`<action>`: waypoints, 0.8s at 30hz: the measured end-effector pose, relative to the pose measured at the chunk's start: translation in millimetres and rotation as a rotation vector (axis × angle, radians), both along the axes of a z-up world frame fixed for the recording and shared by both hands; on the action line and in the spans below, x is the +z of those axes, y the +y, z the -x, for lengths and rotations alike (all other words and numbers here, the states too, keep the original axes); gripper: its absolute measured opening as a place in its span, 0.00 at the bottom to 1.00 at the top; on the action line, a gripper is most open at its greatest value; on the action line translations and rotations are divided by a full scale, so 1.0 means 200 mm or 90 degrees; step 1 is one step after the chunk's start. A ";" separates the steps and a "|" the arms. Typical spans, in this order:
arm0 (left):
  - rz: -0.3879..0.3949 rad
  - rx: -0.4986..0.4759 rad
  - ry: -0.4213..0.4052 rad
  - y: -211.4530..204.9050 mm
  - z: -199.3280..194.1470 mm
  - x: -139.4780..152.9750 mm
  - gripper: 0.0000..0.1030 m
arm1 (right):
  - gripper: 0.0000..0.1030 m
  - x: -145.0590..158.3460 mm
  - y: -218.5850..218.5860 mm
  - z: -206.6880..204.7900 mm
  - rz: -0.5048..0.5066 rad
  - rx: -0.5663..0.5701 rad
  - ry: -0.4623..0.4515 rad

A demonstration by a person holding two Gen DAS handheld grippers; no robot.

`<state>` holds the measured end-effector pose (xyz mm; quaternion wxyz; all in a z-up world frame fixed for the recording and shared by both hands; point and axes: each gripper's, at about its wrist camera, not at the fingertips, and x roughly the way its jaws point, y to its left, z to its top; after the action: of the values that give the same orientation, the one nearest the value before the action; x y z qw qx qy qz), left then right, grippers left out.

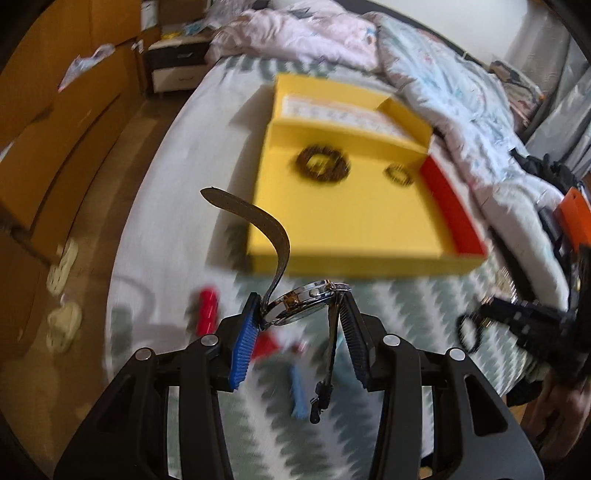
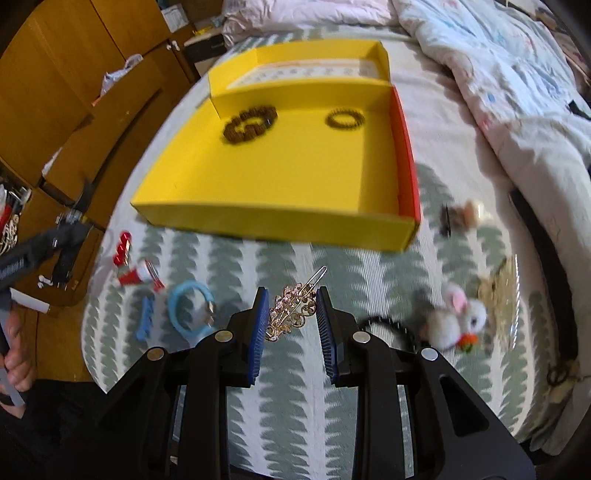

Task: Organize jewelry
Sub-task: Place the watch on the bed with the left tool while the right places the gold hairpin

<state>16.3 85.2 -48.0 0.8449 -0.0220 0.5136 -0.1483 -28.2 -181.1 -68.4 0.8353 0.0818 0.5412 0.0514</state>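
a: what do the tongs hold?
b: left tongs (image 1: pixel 301 304) clench a watch (image 1: pixel 306 301); right tongs (image 2: pixel 290 308) clench a gold hair clip (image 2: pixel 293 310), both above the bed (image 2: pixel 332 266), near the yellow box (image 2: pixel 280 173).

I am looking down on a bed (image 2: pixel 332 369) covered with a white sheet printed with grey-green leaf rows. At its far right lies a rumpled pale quilt (image 2: pixel 517 92), pinkish bedding (image 1: pixel 295 33) bunched beyond it. Along the left run orange-brown wooden cabinets (image 2: pixel 55 74), with a small dark-and-white nightstand (image 1: pixel 177 66) at the far end. The floor (image 1: pixel 37 369) beside the bed is brownish, with pale slippers (image 1: pixel 62 295) on it.
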 end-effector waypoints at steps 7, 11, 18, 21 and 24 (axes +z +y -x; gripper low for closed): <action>-0.019 0.035 0.040 0.13 0.18 -0.21 0.43 | 0.26 -0.08 0.04 0.04 0.006 0.008 0.016; -0.033 0.034 0.058 0.12 0.21 -0.29 0.43 | 0.26 -0.11 0.08 0.02 0.018 0.016 0.026; -0.070 0.037 0.086 0.08 0.19 -0.40 0.43 | 0.26 -0.20 0.05 -0.01 0.040 -0.001 0.054; -0.079 0.039 0.096 0.08 0.20 -0.43 0.43 | 0.27 -0.22 0.05 -0.02 0.045 0.000 0.061; -0.078 0.042 0.106 0.08 0.19 -0.45 0.44 | 0.29 -0.23 0.05 -0.03 0.056 -0.001 0.059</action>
<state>-22.3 102.0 -137.8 0.8035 0.0004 0.5890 -0.0868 -22.4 -170.9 -115.2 0.8123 0.0478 0.5808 0.0227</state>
